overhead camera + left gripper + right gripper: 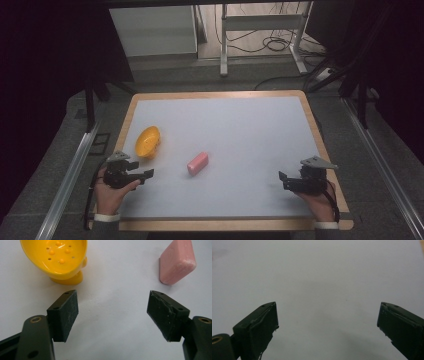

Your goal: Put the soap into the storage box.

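Looking down from the high view: white table with a wooden rim, a yellow soap dish toward the near left, a pink soap bar just right of it, lying flat and slanted, apart from the dish. Left gripper low at the near left edge, held in the person's left hand, pointing right toward the bar and not touching it, with the dish just beyond it. Right gripper at the near right edge, held in the right hand, pointing left across bare table, well apart from the bar. Jaws too small here to judge.

Seen along the left gripper in the left gripper view: both black jaws spread wide, nothing between them but bare white table. Yellow soap dish up at the left beyond the left jaw, resting on its short foot, small bumps and holes in its bowl. Pink soap bar up at the right beyond the right jaw, clear of both pads.

Seen along the right gripper in the right gripper view: jaws likewise wide apart, holding nothing, with plain white table ahead and pad edges worn and frayed.
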`<state>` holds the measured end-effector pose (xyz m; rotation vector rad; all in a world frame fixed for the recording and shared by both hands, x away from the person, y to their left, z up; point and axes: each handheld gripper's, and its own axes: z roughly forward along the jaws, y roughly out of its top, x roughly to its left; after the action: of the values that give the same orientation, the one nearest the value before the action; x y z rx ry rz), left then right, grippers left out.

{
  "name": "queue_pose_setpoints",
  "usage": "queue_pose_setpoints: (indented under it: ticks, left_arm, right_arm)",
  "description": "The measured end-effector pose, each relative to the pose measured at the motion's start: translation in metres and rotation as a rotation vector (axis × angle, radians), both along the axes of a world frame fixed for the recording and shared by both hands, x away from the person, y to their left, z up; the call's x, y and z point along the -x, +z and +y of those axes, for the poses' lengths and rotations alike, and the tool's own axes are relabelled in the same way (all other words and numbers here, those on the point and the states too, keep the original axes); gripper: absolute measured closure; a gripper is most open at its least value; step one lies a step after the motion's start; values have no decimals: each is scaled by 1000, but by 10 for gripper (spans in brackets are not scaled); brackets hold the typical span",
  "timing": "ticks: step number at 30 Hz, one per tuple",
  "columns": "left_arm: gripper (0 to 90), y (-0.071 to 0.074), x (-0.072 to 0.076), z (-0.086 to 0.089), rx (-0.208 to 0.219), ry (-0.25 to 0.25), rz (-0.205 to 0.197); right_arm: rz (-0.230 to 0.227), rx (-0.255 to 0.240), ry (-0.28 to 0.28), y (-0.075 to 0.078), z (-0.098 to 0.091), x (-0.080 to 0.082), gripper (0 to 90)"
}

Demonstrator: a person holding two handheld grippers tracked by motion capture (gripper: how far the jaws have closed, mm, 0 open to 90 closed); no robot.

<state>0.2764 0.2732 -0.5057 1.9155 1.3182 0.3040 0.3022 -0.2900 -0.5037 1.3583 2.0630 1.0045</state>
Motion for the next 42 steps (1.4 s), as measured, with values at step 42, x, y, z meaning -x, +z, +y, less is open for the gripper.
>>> queue_pose_setpoints:
  ticks: [42]
  left_arm:
    - [250,32,-7,-15,-90,4,-17]
  right_arm:
    - [4,14,-63,-1,-30,-1,58]
